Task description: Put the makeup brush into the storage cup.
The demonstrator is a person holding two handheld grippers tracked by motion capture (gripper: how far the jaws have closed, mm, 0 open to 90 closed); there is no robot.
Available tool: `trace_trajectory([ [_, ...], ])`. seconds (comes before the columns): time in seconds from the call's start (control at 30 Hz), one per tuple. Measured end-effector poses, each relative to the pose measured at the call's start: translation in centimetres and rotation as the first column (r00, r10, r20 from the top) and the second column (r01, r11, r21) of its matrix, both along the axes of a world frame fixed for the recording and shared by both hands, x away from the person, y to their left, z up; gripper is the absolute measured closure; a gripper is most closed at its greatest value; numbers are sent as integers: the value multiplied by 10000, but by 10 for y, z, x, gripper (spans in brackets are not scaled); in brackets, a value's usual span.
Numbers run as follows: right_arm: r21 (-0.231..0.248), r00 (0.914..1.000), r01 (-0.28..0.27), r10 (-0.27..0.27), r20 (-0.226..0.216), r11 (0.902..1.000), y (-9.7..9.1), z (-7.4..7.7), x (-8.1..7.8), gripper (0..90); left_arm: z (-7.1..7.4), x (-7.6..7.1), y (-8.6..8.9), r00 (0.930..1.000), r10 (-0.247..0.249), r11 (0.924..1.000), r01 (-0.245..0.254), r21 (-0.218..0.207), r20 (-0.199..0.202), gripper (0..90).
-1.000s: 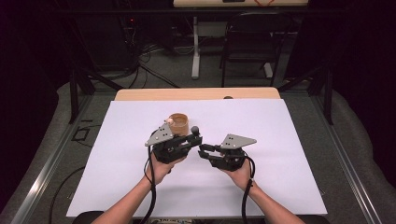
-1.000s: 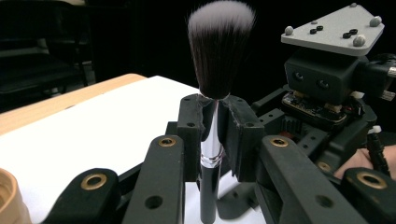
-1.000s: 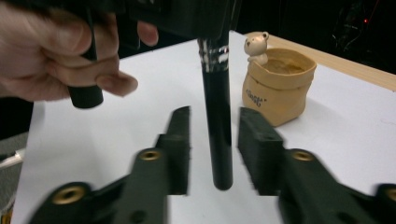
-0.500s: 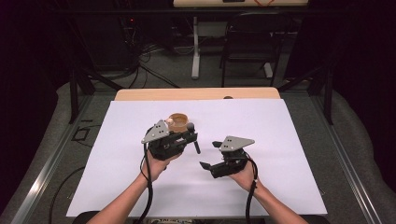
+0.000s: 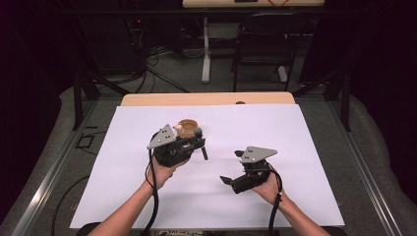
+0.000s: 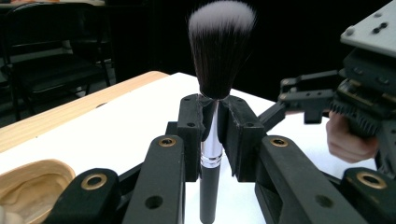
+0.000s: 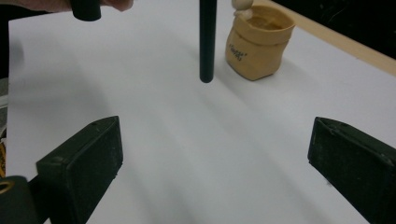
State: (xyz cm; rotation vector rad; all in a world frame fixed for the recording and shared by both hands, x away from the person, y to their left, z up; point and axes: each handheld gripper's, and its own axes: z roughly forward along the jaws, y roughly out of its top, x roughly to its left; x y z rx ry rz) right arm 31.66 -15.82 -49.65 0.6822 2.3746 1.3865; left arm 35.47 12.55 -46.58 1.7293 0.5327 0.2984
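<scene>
A white sheet (image 5: 295, 147) covers nearly the whole table, with a strip of bare wooden tabletop (image 5: 206, 99) showing along the far edge. Toward the far left of the sheet stands a small tan, sack-shaped pot (image 7: 258, 41), upright, mouth open. Beyond the table it's dark: a black folding chair (image 5: 260, 49) sits far right of centre, a white table leg (image 5: 205, 49) beside it, and cables (image 5: 157, 73) trail over the grey floor at far left.

The surface (image 5: 147, 100) is pale wood under a white sheet (image 5: 305, 147), with grey carpet (image 5: 373, 147) on both sides. Beyond its far edge stand a dark folding chair (image 5: 260, 44) and a white desk leg (image 5: 205, 54), with cables (image 5: 147, 64) trailing over the floor. The room behind lies in darkness
</scene>
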Motion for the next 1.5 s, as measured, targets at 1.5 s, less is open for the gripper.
trace_trajectory([
  [1.5,2244,9746,1513,-1832,1290,9627,-84,-5,-57,0,20,26,21,9964,601,9954,-643,706,605,774],
])
